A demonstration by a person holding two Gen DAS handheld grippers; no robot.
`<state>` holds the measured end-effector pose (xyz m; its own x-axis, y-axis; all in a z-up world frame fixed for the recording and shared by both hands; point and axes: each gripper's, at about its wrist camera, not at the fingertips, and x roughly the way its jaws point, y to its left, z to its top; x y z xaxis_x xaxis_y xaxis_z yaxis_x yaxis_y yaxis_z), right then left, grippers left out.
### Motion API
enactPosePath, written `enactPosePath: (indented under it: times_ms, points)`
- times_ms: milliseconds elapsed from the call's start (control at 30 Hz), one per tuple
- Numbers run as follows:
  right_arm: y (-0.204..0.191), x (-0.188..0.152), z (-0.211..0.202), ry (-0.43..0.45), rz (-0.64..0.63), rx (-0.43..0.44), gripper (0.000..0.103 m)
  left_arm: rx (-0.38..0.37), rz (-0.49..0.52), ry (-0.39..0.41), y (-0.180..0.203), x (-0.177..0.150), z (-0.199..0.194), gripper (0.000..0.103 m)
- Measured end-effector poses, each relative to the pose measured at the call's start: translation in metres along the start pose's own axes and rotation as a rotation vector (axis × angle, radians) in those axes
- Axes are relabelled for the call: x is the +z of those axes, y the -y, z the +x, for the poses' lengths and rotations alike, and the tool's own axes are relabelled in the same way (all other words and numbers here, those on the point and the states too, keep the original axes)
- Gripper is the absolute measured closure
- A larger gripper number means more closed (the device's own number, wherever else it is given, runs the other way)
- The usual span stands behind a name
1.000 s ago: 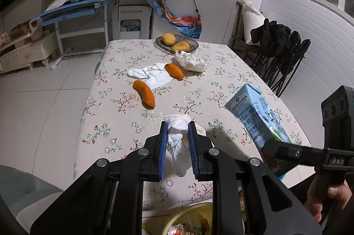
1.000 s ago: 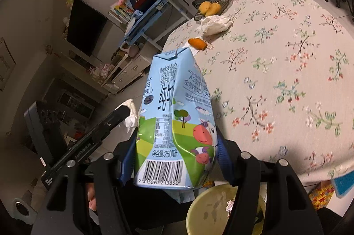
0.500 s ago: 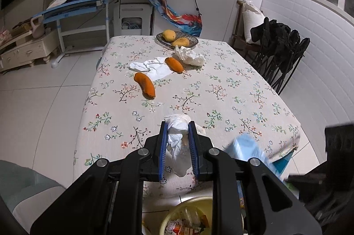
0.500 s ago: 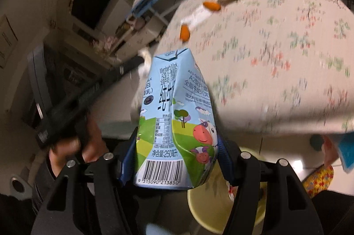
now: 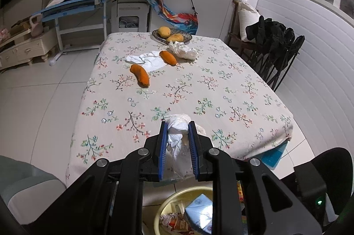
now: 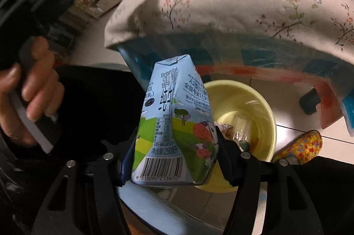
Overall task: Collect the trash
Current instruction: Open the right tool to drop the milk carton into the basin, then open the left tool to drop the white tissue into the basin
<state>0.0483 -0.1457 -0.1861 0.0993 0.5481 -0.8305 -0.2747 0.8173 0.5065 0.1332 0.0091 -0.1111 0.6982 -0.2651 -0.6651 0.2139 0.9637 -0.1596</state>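
My left gripper [image 5: 177,142] is shut on a crumpled white tissue [image 5: 177,137] and holds it over the near edge of the floral table [image 5: 199,89]. My right gripper [image 6: 174,151] is shut on a light blue milk carton [image 6: 174,124], just above the yellow trash bin [image 6: 263,102] on the floor below the table edge. The bin [image 5: 163,208] holds wrappers, and the carton [image 5: 199,210] shows inside its rim in the left wrist view. A crumpled tissue [image 5: 182,50] and a white cloth [image 5: 148,60] lie far on the table.
Two orange fruits [image 5: 140,78] [image 5: 168,57] lie by the cloth. A dish of mangoes [image 5: 171,35] stands at the far edge. Dark folding chairs [image 5: 274,51] stand to the right. A patterned slipper [image 6: 301,148] lies by the bin.
My right gripper has carried the milk carton from above the table down past its edge to the bin. My left gripper has pulled back slightly with the tissue.
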Motion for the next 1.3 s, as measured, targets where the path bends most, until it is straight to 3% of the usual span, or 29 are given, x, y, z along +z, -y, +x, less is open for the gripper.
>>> enactPosePath:
  times_ms: [233, 467, 833, 1033, 1167, 1300]
  points:
    - [-0.004, -0.011, 0.016, -0.059, -0.032, -0.075, 0.041, -0.010, 0.001, -0.005, 0.005, -0.012, -0.008, 0.084]
    - [0.003, -0.012, 0.012, -0.045, 0.000, -0.090, 0.039, -0.018, 0.004, -0.006, 0.007, -0.020, -0.017, 0.084]
    - [0.002, -0.006, -0.035, 0.210, 0.041, -0.101, 0.029, -0.049, 0.024, -0.030, 0.014, -0.034, -0.024, 0.084]
    - [0.015, -0.005, -0.061, 0.343, 0.114, -0.106, 0.029, -0.096, 0.053, -0.079, 0.021, -0.048, -0.025, 0.084]
    - [0.024, -0.006, -0.073, 0.406, 0.156, -0.112, 0.029, -0.129, 0.101, -0.141, 0.034, -0.064, -0.023, 0.084]
    - [0.033, -0.007, -0.081, 0.447, 0.196, -0.110, 0.028, -0.169, 0.194, -0.267, 0.055, -0.088, -0.013, 0.083]
